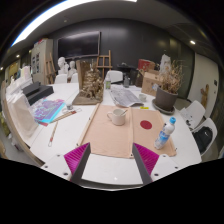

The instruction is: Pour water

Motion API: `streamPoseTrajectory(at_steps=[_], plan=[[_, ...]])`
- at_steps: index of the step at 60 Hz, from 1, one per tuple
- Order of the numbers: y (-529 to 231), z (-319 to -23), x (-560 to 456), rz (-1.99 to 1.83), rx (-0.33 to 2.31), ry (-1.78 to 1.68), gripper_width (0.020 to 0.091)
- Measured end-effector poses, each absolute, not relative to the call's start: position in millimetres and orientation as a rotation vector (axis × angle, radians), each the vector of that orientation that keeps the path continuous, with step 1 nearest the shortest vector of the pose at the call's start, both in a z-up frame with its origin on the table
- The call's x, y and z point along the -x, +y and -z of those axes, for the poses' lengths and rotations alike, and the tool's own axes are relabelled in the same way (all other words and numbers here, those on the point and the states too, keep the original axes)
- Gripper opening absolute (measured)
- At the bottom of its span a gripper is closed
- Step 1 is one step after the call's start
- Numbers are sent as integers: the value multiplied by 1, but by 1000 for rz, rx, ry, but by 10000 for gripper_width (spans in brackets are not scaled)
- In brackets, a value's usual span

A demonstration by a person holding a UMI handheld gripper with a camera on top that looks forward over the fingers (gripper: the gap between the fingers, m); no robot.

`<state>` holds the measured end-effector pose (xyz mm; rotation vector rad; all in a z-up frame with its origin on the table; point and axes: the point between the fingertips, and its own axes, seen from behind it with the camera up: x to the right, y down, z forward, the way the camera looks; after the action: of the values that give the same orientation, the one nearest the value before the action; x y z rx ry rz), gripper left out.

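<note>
Hand-held gripper [111,160] spread wide, empty, above near edge of worktop [100,165]. Left to right on tan mat [115,135]: white cup [118,116] at centre, clear water bottle [166,131] with blue cap at right edge. Risk: off-centre grasp tipping the slim, upright bottle; spill onto mat from misaligned pour.

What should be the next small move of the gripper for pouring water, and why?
Probably move forward and to the right toward the water bottle. The gripper is open and empty, and the bottle stands beyond the right finger, near the white cup on the table.
</note>
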<state>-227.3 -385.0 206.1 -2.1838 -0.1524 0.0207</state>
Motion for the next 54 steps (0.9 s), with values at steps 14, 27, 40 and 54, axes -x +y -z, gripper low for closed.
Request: streamPoseTrajectory(at_steps=[14, 27, 40, 54], plan=[[-380, -190, 157, 52, 2159, -6, 853], [-361, -167, 43, 143, 2085, 94, 858], [-289, -125, -21, 164, 2018, 58, 856], [-205, -71, -37, 85, 2007, 40, 837]])
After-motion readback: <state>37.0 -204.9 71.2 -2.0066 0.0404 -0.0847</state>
